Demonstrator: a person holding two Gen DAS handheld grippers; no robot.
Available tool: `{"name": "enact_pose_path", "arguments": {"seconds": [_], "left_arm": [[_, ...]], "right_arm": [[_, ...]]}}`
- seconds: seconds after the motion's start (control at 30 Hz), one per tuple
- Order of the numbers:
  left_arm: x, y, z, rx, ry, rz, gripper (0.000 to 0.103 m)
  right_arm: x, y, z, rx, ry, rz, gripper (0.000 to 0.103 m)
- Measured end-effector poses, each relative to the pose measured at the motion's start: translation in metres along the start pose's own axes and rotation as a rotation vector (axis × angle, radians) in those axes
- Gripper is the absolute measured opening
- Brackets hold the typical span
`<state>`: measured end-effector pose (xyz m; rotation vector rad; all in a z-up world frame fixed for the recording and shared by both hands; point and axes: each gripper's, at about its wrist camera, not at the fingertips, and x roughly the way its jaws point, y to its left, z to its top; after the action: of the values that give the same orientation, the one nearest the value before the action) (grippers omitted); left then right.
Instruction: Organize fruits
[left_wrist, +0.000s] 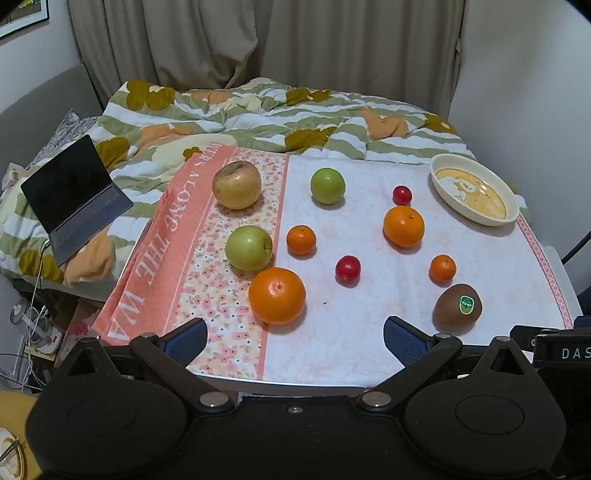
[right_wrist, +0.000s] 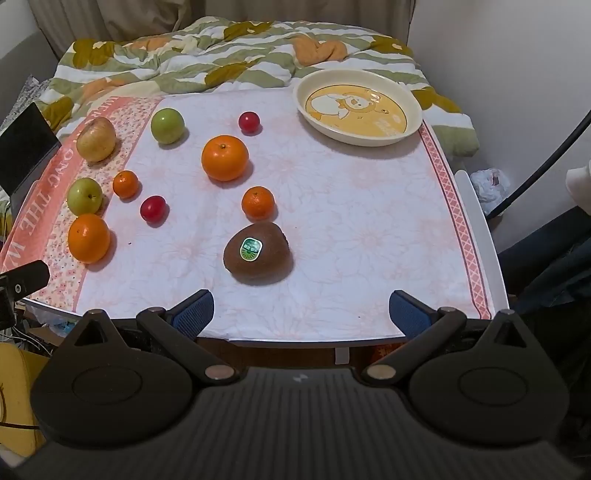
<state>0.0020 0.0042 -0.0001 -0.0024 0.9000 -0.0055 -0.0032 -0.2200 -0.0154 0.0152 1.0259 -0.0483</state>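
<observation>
Both tongs, left (left_wrist: 295, 339) and right (right_wrist: 301, 312), gape empty at the near desk (right_wrist: 369, 229) edge. Loose fruit on its cloth: two oranges (right_wrist: 224, 157), two mandarins (right_wrist: 258, 202), two green apples (right_wrist: 167, 126), two cherry tomatoes (right_wrist: 153, 209), one pear (right_wrist: 96, 139), one kiwi (right_wrist: 256, 253). Cream dish (right_wrist: 415, 122) far right. Laptop (left_wrist: 75, 199) on bed, partly cropped.

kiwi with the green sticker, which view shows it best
The right wrist view: the kiwi sits near the centre, close ahead of the open right gripper, sticker facing the camera. The left wrist view shows the same kiwi smaller, off to the right.
</observation>
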Motion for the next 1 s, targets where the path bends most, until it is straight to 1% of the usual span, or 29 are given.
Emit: {"name": "enact_pose_path", "arguments": {"seconds": [1.0], "left_arm": [[-0.0039,-0.0006,0.0011,0.019,-0.013,-0.001,0.103]], "right_arm": [[-0.0025,0.0055,-0.0023,-0.004,0.002,0.002,0.103]]}}
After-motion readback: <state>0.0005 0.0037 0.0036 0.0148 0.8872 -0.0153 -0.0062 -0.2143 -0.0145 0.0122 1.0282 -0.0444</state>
